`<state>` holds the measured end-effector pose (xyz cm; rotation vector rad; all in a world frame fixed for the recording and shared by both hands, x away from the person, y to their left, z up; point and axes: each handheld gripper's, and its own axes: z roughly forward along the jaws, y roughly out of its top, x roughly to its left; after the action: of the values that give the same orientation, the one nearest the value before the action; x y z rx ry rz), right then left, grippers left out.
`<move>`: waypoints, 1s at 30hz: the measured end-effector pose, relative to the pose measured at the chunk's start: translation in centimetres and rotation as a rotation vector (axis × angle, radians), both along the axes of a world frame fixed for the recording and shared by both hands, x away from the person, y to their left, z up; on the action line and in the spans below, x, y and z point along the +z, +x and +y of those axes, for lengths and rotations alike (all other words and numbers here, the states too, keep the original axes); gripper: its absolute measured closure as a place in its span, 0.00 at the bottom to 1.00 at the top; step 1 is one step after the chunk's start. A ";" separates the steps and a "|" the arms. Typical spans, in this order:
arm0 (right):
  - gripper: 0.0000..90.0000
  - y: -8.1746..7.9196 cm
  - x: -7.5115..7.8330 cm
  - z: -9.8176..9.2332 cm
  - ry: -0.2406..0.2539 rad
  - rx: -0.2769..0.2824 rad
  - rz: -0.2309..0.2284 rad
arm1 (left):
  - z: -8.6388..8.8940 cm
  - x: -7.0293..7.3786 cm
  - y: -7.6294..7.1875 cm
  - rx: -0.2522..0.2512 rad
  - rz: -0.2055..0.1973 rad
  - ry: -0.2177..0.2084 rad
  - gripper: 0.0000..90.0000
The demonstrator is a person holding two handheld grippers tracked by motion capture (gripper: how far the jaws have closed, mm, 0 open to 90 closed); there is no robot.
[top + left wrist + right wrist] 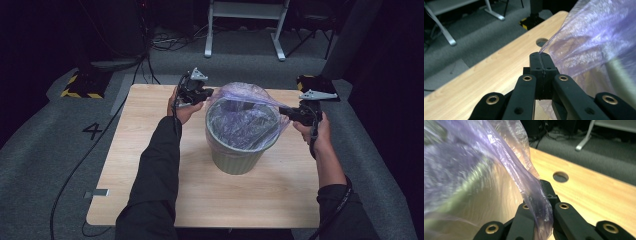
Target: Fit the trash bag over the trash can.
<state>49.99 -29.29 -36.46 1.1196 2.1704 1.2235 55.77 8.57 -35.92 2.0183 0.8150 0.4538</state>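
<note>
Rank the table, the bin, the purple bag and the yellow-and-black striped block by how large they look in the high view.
1. table
2. bin and purple bag: they overlap and look about alike, so I won't rank them.
3. yellow-and-black striped block, smallest, though it lies farther from the camera.

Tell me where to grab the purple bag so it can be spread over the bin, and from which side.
Grip the purple bag at its loose top hem, from opposite sides of the bin. The film is thin and flat there, so it slips between shut fingers, as the left gripper and right gripper already show.
</note>
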 end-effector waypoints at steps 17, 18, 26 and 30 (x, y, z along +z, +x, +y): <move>0.94 -0.3 -3.6 -0.3 -0.061 0.044 0.090 | -1.0 -4.1 0.3 -0.017 0.163 0.011 0.94; 0.90 -0.6 -3.6 -0.5 -0.062 0.045 0.079 | -0.6 -4.1 0.0 -0.017 0.167 0.001 0.94; 0.50 -3.3 -2.9 -2.1 -0.107 0.059 -0.044 | 3.5 -2.1 -3.9 0.016 0.078 -0.065 0.58; 0.35 -4.5 -1.9 -2.6 -0.143 0.050 -0.108 | 4.8 -1.3 -6.7 -0.015 0.013 -0.073 0.44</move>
<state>45.44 -31.94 -38.32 0.9246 2.1777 1.1037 49.06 13.37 -37.19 1.9603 0.8127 0.3978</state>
